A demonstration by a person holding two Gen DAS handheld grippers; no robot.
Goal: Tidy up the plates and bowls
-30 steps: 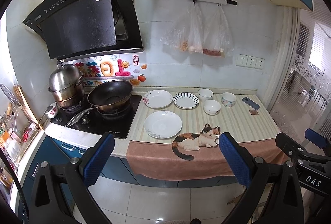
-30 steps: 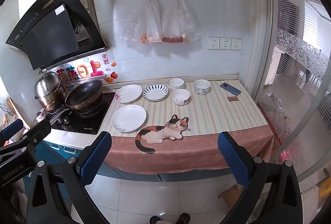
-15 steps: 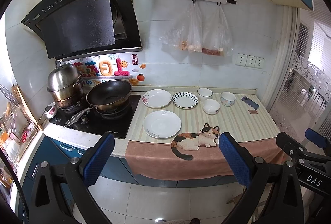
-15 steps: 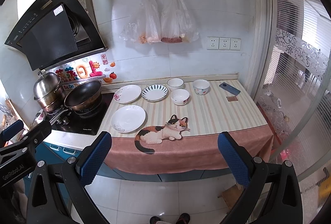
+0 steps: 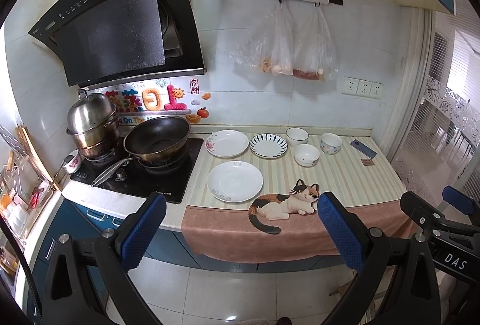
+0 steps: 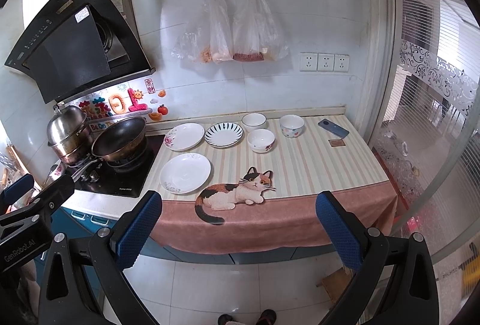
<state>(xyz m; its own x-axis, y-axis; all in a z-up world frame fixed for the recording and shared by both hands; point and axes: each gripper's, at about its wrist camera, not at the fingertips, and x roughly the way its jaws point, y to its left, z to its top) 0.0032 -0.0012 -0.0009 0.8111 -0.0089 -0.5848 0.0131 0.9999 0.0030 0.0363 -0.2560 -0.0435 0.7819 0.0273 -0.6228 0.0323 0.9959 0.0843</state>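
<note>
Change: view barely shifted, nothing moved | left gripper (image 5: 238,223) and right gripper (image 6: 237,220) held wide, empty | plates (image 5: 235,181) and bowls (image 5: 306,154) untouched on worktop (image 5: 345,175) | task unstarted

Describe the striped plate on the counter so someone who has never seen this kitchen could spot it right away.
Start at the stove and look right along the striped counter cloth. In the back row by the wall, the plate sits between a plate with pink flowers and a white bowl. It alone has dark lines fanning around its rim.
</note>
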